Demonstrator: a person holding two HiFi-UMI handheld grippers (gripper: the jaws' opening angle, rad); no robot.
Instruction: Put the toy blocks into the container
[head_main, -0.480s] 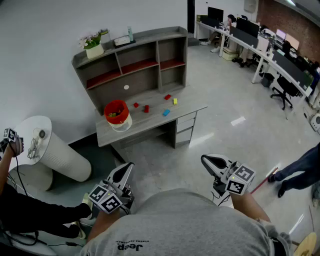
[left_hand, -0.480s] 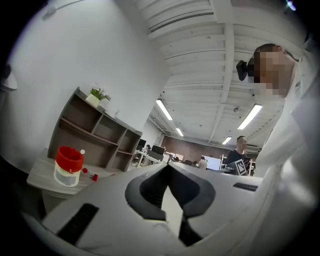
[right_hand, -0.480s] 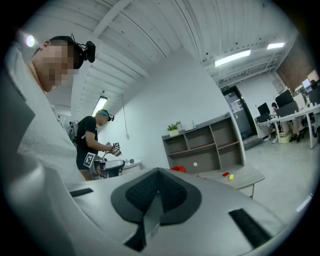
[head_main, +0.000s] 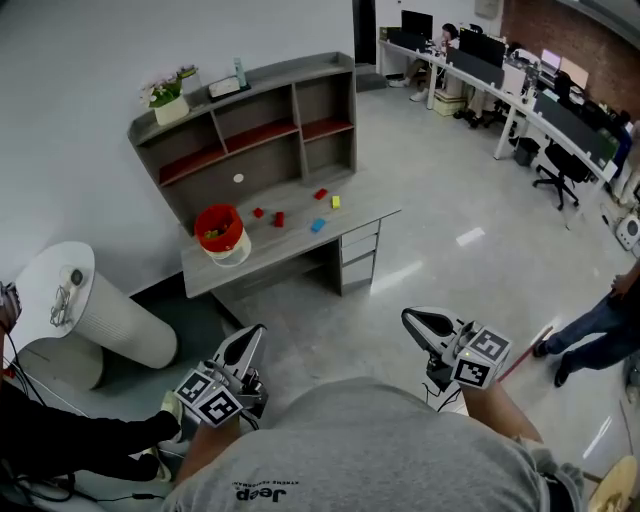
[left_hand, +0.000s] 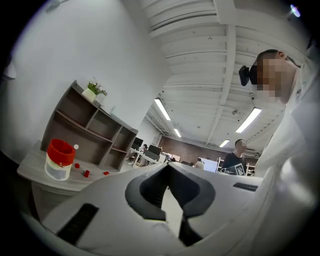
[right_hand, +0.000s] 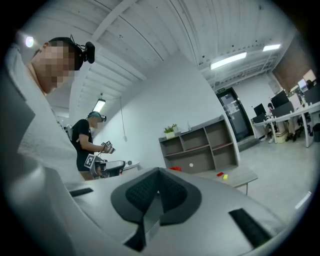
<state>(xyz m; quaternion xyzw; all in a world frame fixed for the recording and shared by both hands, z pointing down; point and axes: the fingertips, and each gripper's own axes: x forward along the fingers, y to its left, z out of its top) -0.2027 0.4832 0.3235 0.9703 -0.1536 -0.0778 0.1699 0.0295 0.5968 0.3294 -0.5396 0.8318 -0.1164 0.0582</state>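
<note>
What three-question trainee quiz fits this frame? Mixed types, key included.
1. True or false: the small blue toy block lies inside the red-topped round container.
2. The left gripper and the right gripper are: A) both shut, empty; B) both gripping blocks; C) both wide open.
3. Fill in: the small yellow toy block lies on the grey ___.
Key: 1 false; 2 A; 3 desk.

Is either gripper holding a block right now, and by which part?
Nothing is held. The left gripper and right gripper are both shut and empty; the toy blocks lie on the desk ahead, near the red container.
</note>
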